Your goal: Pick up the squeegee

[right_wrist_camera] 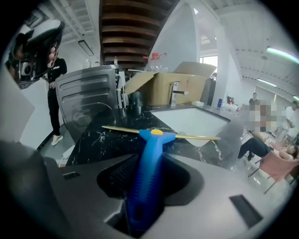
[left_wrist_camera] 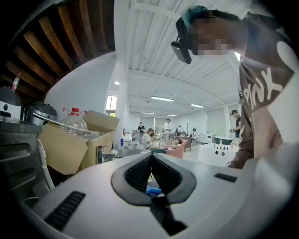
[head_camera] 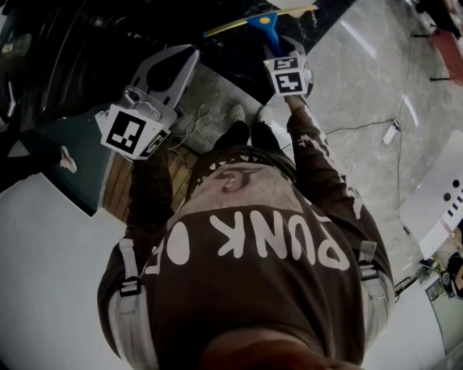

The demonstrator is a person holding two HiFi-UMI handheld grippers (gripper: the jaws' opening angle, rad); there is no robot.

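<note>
**Squeegee point(head_camera: 262, 22) held by R gripper point(head_camera: 282, 49); L gripper point(head_camera: 189, 52) carries nothing**

In our head view the squeegee sits at 12 o'clock. Its blue handle point(right_wrist_camera: 148, 172) points back twd us, and its yellow blade bar point(right_wrist_camera: 196, 137) lies crosswise at the far end. The R gripper is just under it, at abt 1 o'clock, w/ jaws drawn narrow and clamped on the handle. In the right gripper view the handle runs btwn the pads from 6 up to 12 o'clock and fills the gap. The blade lies over the black marble counter point(right_wrist_camera: 93, 140), w/ the white sink point(right_wrist_camera: 187, 119) at 1 o'clock from it. We can't tell whether the blade touches the stone. A cardboard box point(right_wrist_camera: 168, 88) stands beyond the sink, at 12 o'clock.

The L gripper is at abt 11 o'clock in the head view, well apart from the squeegee. Its jaws meet at the tips and nothing is gripped btwn them.
</note>
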